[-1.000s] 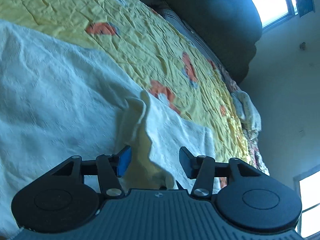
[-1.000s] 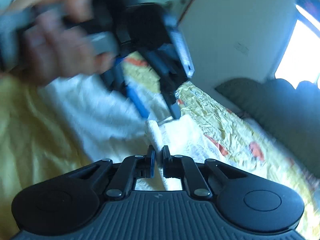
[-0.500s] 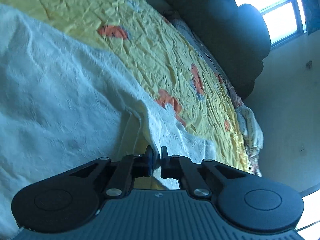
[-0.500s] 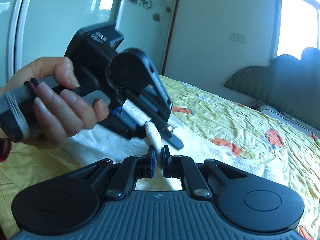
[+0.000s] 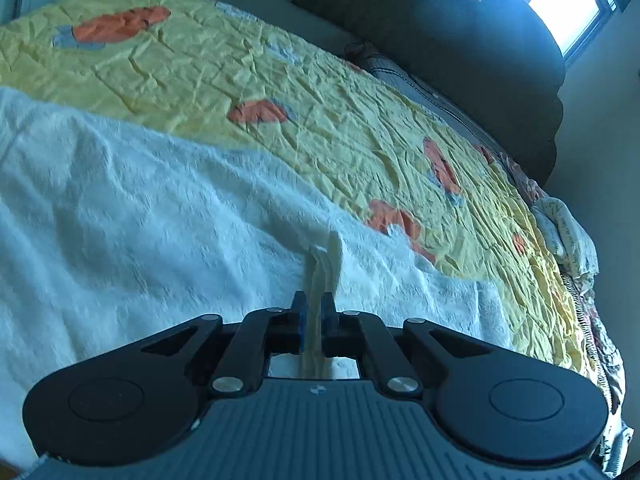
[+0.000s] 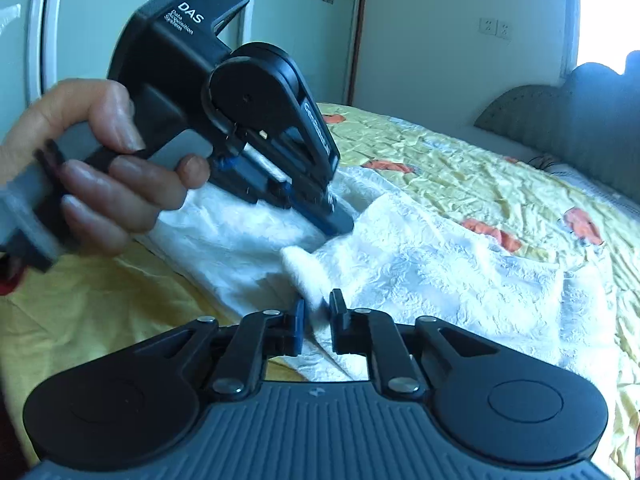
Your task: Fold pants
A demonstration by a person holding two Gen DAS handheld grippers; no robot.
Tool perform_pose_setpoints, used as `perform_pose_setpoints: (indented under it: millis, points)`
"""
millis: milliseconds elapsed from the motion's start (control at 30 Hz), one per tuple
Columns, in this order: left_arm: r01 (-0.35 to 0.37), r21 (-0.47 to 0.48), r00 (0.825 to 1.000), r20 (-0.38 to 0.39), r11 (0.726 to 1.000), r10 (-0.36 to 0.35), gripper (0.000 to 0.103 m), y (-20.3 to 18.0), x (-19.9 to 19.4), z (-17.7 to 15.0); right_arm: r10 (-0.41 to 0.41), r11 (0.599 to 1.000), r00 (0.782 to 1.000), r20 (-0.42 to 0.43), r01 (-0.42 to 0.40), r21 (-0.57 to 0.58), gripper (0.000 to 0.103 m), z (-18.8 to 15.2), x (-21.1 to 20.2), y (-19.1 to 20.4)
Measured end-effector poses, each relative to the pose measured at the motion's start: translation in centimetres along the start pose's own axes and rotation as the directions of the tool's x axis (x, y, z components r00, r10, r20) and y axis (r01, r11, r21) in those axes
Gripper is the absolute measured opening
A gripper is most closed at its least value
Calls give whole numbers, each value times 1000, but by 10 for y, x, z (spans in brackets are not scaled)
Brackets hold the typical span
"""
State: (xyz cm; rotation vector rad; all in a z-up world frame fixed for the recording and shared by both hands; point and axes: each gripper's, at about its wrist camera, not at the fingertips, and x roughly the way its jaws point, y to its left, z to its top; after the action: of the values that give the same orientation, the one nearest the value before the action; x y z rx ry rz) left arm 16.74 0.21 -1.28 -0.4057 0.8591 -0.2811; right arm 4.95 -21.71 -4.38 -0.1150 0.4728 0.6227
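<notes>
The white textured pants lie spread on a yellow bedspread; they also show in the right wrist view. My left gripper is shut on a pinched fold of the pants' edge that sticks up between its fingers. In the right wrist view the left gripper shows, held in a hand and pressed into the cloth. My right gripper is closed on another rolled edge of the pants, with a small gap still between its jaws.
The bedspread has orange patches and is crumpled. A dark padded headboard stands at the far end under a bright window. A wall with a door frame is behind the bed. A bundle of cloth lies at the bed's right edge.
My left gripper closed on the pants' edge and has lifted it. The right gripper stays on its fold, with its jaws slightly wider than before.
</notes>
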Motion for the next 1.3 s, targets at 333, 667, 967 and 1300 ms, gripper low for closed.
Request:
perform_pose_setpoints:
  millis: [333,667,967,1300]
  points:
    - [137,126,990,-48,982,-132,28,-63,43,15,-268,921,963,32,247,302,38,11,-34,-90]
    - [-1,209,1000,-19,978,5,24,-54,40,-2,-317,873,947,-57,315,373,42,-10,-46,-86]
    - [-59,360,997,60,931,40,40,-71,14,-42,-340,876,935,-97,353,328,48,-20,-41,-71]
    - [-110,409,993,89,906,80,45,-64,11,-58,-333,894,937,-111,350,281,56,-15,-35,-68]
